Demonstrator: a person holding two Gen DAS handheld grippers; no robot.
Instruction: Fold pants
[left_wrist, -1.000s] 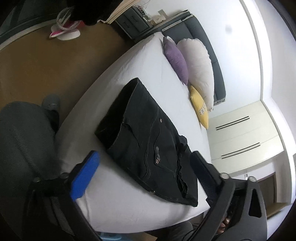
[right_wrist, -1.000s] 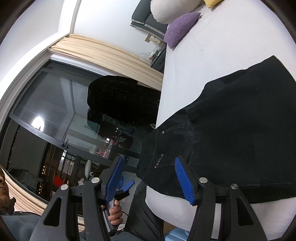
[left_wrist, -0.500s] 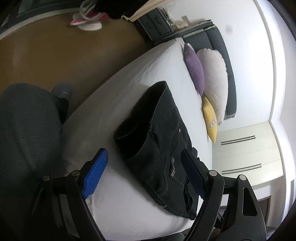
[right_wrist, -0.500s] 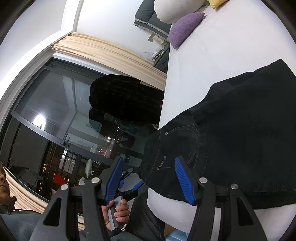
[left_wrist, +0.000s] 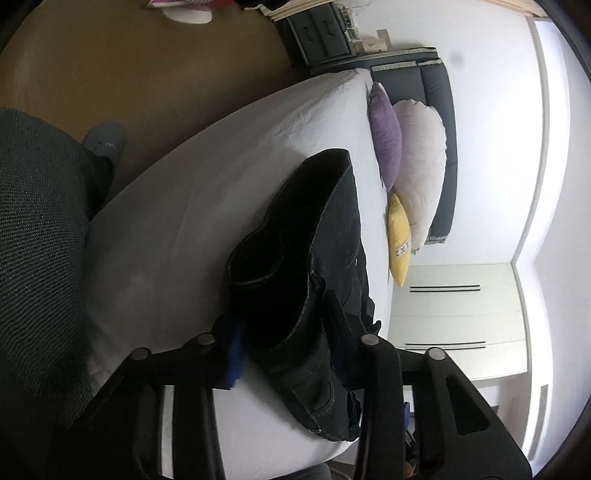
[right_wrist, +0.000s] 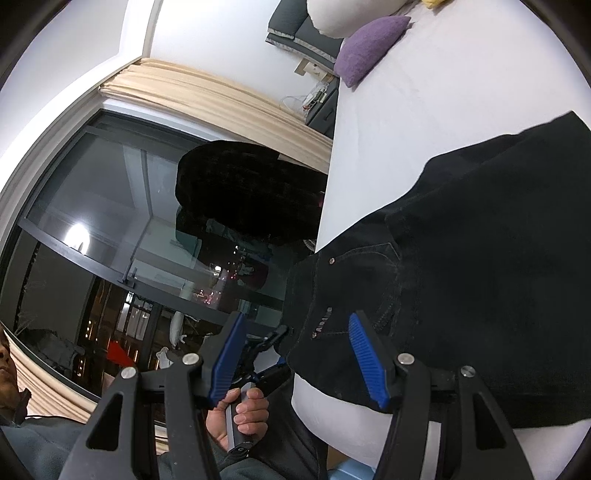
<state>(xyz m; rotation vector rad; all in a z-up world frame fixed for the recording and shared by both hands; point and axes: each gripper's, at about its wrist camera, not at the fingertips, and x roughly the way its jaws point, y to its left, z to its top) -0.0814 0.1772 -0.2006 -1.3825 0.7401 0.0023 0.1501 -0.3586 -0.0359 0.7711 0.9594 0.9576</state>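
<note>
Black folded pants (left_wrist: 314, 266) lie on the white bed (left_wrist: 192, 206), near its front edge. My left gripper (left_wrist: 288, 350) straddles the pants' waist end, with its blue pads on either side of the thick fabric, pressing on it. In the right wrist view the pants (right_wrist: 461, 277) fill the right side, and my right gripper (right_wrist: 299, 354) is open, its right pad over the pants' edge and its left pad off the bed. The left gripper (right_wrist: 269, 350) shows there, at the pants' corner.
Purple (left_wrist: 386, 136), white (left_wrist: 421, 166) and yellow (left_wrist: 399, 240) pillows lie at the head of the bed. A nightstand (left_wrist: 314, 33) stands beyond it. White cabinets (left_wrist: 454, 317) are at the right. A dark window (right_wrist: 110, 240) and curtain (right_wrist: 221, 99) face the right gripper.
My left gripper has moved forward onto the pants' waist end and closed from wide open to around the fabric. The right gripper has stayed open and shifted only slightly.
</note>
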